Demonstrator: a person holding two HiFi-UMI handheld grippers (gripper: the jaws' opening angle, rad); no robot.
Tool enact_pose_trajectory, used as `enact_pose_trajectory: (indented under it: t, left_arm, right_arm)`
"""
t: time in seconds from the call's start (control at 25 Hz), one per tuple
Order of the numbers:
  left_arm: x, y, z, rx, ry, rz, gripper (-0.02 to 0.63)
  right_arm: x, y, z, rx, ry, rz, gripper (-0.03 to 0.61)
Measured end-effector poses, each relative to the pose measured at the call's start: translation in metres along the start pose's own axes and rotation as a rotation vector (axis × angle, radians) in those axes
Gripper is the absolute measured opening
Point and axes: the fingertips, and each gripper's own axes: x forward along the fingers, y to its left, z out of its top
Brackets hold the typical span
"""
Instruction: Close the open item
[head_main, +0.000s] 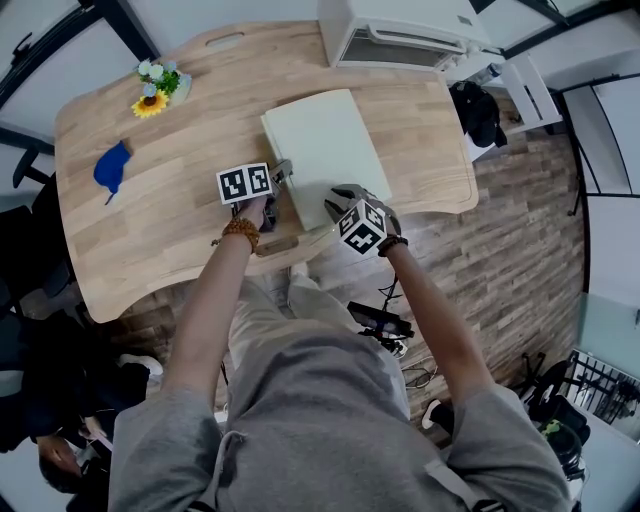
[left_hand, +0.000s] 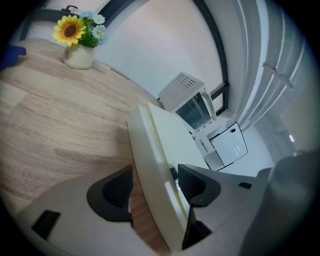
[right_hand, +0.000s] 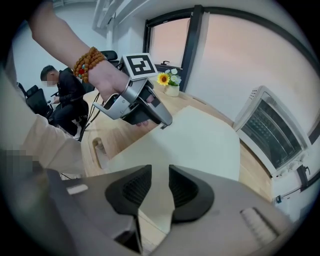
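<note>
Case, place: the cream case (head_main: 325, 140) lay flat on the wooden table (head_main: 150, 240), just in front of the white oven (head_main: 400, 40), on the person's side of it.
Case, look: a pale, thin slab with rounded corners. A fine seam ran along its edge between an upper and a lower half. The halves lay together with no gap showing, so it read as closed.
Left gripper: the left gripper (head_main: 285, 175) stood at the case's long edge, at the end away from the oven. Its jaws were wide apart and straddled that edge, one pad above the top face and one out beside the edge, neither pressing.
Left gripper, why: a straddle like that suits guiding a lid down by its rim. With both pads clear, it looked like a let-go.
Right gripper: the right gripper (head_main: 335, 205) hung over the case's corner farthest from the oven, jaws partly open and holding nothing. The cream surface showed through the gap.
Right gripper, why: probably placed to steady or press that corner flat.
Task, judged: done or nearly so.
</note>
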Motion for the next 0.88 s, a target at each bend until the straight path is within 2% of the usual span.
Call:
enact_pose_trajectory:
  t: [0.12, 0.4, 0.56, 0.76, 0.88]
  left_arm:
    - [-0.002, -0.002, 0.0, -0.018, -0.009, -0.019, 0.268]
    - [0.004, 0.008, -0.007, -0.054, 0.024, 0.013, 0.268]
    - [0.005, 0.013, -0.009, -0.085, 0.027, 0.011, 0.303]
    - [-0.002, 0.003, -0.005, -0.022, 0.002, -0.008, 0.304]
    - [-0.007, -0.006, -0.004, -0.027, -0.016, -0.037, 0.302]
  right_arm:
    - [-0.007, -0.002, 0.0, 0.018, -0.014, -0.018, 0.118]
    - [-0.016, -0.005, -0.008, 0.037, -0.019, -0.041, 0.118]
    - [-0.021, -0.002, -0.015, 0.046, -0.018, -0.05, 0.118]
    - [-0.03, -0.007, -0.013, 0.058, -0.043, -0.067, 0.118]
    - [-0.034, -0.011, -0.009, 0.063, -0.064, -0.078, 0.118]
